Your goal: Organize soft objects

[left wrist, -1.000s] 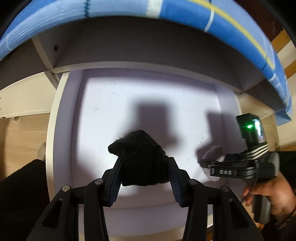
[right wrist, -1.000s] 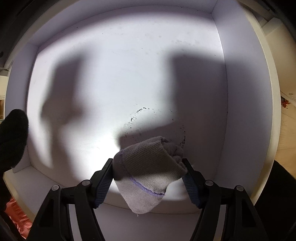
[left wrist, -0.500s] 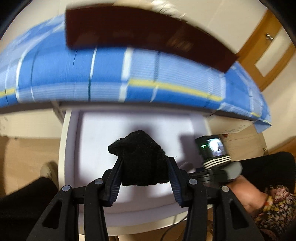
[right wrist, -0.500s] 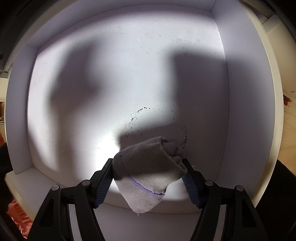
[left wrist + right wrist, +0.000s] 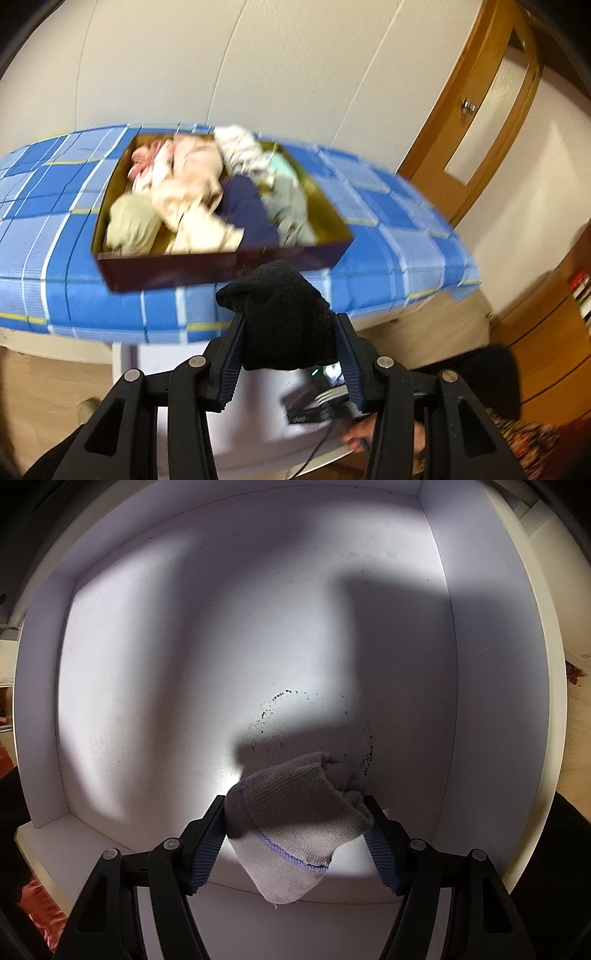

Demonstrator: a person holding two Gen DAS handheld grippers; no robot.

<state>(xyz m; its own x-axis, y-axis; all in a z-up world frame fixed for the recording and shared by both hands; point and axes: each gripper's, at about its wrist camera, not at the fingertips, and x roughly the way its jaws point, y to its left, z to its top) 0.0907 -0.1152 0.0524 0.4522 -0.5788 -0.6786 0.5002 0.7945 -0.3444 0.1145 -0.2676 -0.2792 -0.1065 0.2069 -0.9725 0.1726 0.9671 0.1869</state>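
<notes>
A: Socks in both grippers. The left gripper point(image 5: 290, 354) has its blue pads clamped on the two sides of a black sock point(image 5: 282, 319), bunched up and sticking out past the fingertips.

B: And what's behind it?

A: A dark red box point(image 5: 221, 264) sitting on a blue checked cloth point(image 5: 48, 284), blurred in the left wrist view. The box is full of soft things in a heap: pink, cream, olive, navy and grey pieces.

B: The other side?

A: The right gripper point(image 5: 295, 834) is closed on a grey sock point(image 5: 295, 812) with a purple stitched line; its lower end hangs loose below the pads. It points down into a white drawer point(image 5: 498, 664), with the sock over the drawer floor near the front wall. I cannot tell whether the sock touches the floor.

B: Anything in the drawer?

A: Only a ring of dark specks point(image 5: 280, 716) on the floor, just behind the sock. In the left wrist view a hand point(image 5: 364, 437) shows low down behind the right-hand finger, over the same drawer
</notes>
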